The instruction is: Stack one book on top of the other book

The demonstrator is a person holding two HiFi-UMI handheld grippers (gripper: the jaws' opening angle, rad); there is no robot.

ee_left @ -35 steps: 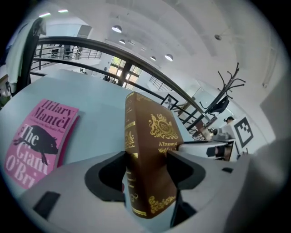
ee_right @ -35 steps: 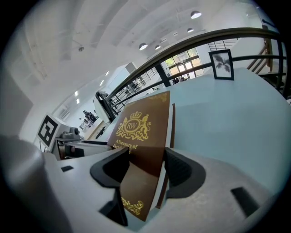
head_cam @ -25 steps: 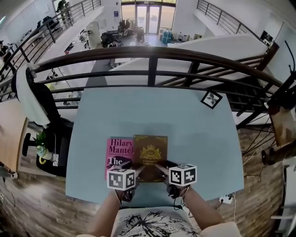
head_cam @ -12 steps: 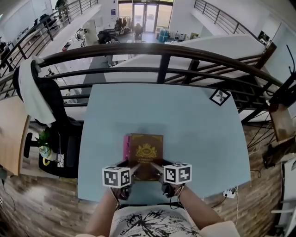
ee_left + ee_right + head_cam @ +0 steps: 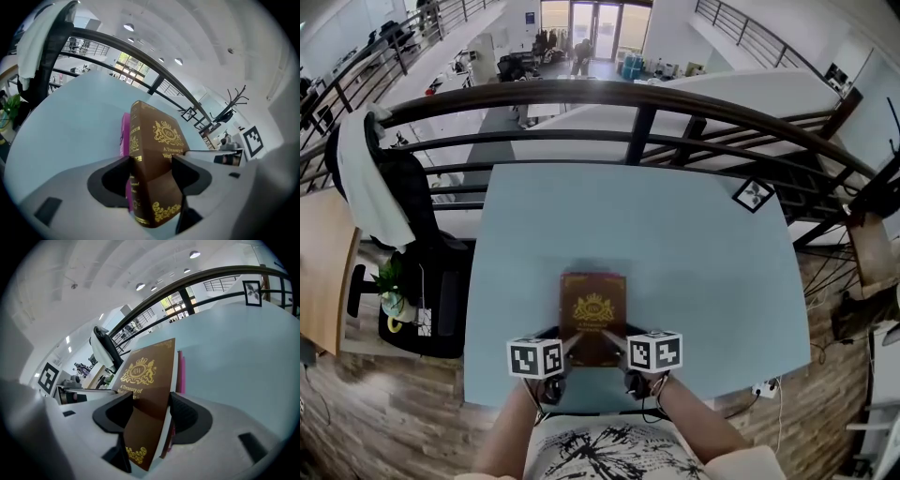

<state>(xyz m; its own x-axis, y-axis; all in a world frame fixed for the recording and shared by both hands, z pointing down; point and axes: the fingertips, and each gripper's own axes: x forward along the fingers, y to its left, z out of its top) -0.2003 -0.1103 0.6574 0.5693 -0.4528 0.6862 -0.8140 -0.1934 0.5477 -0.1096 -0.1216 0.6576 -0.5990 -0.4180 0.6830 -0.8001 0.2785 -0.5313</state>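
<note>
A brown book with gold crest (image 5: 592, 314) lies squarely over a pink book on the light blue table (image 5: 675, 234), hiding it in the head view. Only a pink edge (image 5: 124, 140) shows beside the brown spine in the left gripper view, and a pink strip (image 5: 181, 373) shows in the right gripper view. My left gripper (image 5: 568, 345) is shut on the brown book's near left corner (image 5: 157, 154). My right gripper (image 5: 614, 342) is shut on its near right corner (image 5: 145, 380). Whether the brown book rests fully on the pink one I cannot tell.
A dark curved railing (image 5: 628, 98) runs along the table's far edge. A square marker tag (image 5: 754, 195) lies at the far right corner. A chair with a white jacket (image 5: 380, 187) stands left of the table. The person's patterned shirt (image 5: 600, 455) is at the near edge.
Both grippers carried the brown book leftward over the pink book. The pink cover, visible beside it a second ago, is now covered in the head view.
</note>
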